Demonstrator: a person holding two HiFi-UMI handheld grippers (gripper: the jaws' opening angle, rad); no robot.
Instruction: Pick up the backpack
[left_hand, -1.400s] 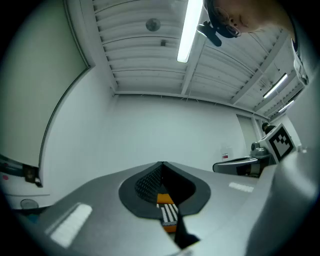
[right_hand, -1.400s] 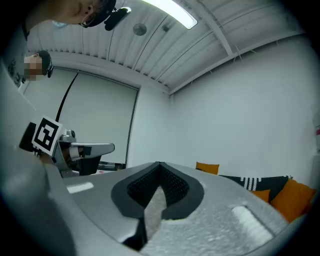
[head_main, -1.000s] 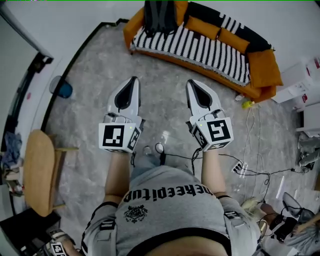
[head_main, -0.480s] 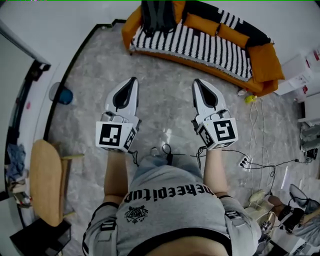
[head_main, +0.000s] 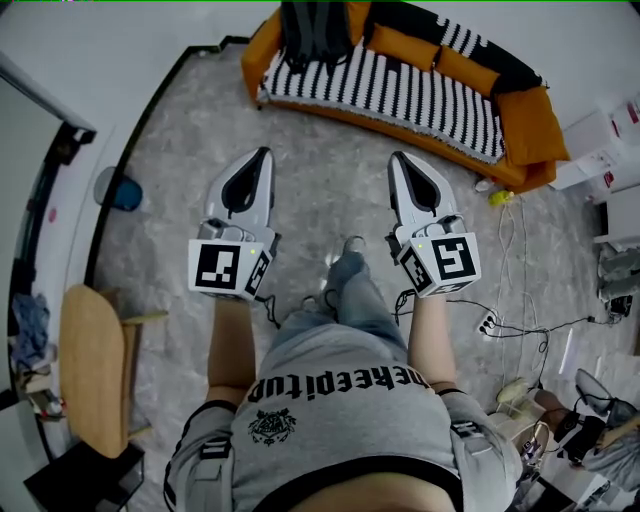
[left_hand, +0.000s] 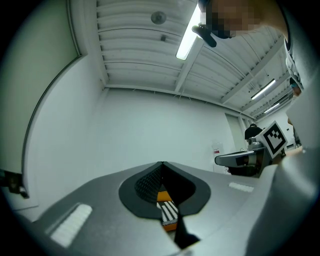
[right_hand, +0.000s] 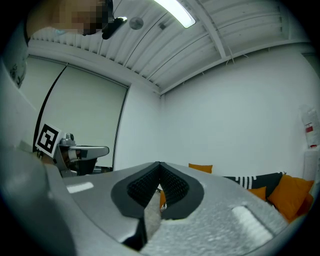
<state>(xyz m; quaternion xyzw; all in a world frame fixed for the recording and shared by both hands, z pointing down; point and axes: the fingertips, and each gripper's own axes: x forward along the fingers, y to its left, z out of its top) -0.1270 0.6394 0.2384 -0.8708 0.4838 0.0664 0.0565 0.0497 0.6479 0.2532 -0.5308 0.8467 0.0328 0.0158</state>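
The biggest thing here is the grey stone floor (head_main: 330, 180). At its far side stands a long orange sofa (head_main: 520, 130) with a black and white striped cover. The backpack (head_main: 312, 35) is dark and sits on the left end of that sofa, leaning on the back of it.

The left gripper (head_main: 262, 155) and the right gripper (head_main: 397, 160) are held out side by side over the bare floor, both pointing toward the sofa. Each one is closed tight, with its two jaws pressed together and nothing between them. Both are well apart from the backpack.

So I think the job has hardly begun. Nothing is picked up yet. What is left is to get across the floor to the sofa, open a gripper, close it on the backpack, maybe on a strap or the top, and lift it.

Other things are off to the sides. A wooden chair (head_main: 95, 365) stands at the left. White boxes (head_main: 600, 150) are at the right. Cables (head_main: 510, 335) lie on the floor at the right, near the person. A small blue thing (head_main: 127, 192) is by the left wall, and a little yellow thing (head_main: 497, 198) lies near the right end of the sofa. The person's foot (head_main: 350, 248) is out in front, between the grippers.

The floor between the grippers and the sofa looks open, so nothing seems to stand in the way.
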